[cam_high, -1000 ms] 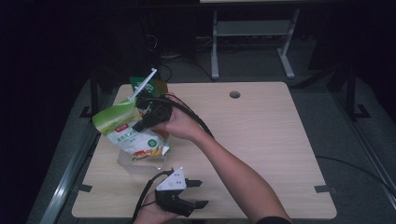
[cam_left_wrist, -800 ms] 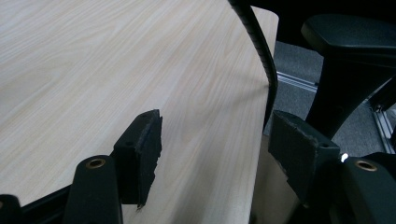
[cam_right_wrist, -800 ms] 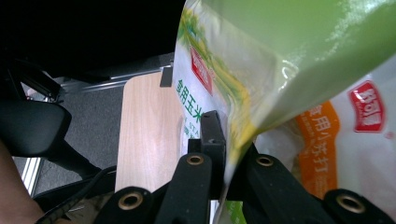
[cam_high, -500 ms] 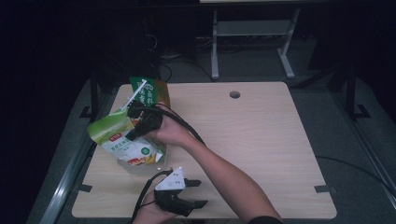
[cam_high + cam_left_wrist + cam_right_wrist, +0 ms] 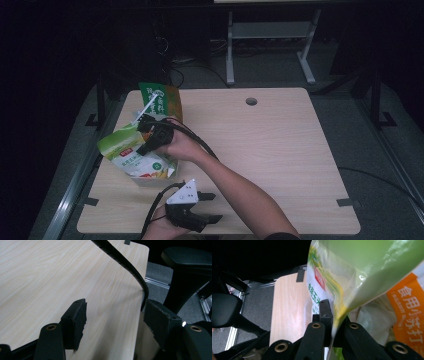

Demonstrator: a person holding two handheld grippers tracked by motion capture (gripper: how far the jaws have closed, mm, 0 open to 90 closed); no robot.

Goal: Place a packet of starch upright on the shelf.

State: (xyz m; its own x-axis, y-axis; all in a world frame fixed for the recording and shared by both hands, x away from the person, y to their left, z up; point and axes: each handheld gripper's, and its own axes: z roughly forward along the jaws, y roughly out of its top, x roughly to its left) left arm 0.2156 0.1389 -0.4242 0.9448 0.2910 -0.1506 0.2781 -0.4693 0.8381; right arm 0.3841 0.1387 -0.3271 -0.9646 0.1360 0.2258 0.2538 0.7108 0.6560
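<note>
A light green and white plastic pouch [image 5: 125, 145] hangs over the table's left side, and my right gripper [image 5: 145, 137] is shut on its edge. In the right gripper view the two jaws pinch the green pouch [image 5: 352, 277] between them. Under it lies another white pouch with orange print [image 5: 150, 172], which also appears as the orange-printed pouch [image 5: 409, 302]. A dark green packet [image 5: 162, 100] stands behind them. My left gripper [image 5: 212, 207] rests near the front edge, open, and in its own view the left gripper [image 5: 115, 320] has nothing between its pads.
The wooden table [image 5: 280, 150] has a round cable hole [image 5: 251, 101] at the back. A black cable [image 5: 125, 265] crosses the tabletop. A black chair arm [image 5: 190, 272] stands beyond the table's edge. A metal frame [image 5: 270, 45] sits on the floor behind.
My right gripper has come down and a little left with the green pouch, which now hangs lower over the other pouches. The left gripper has stayed put.
</note>
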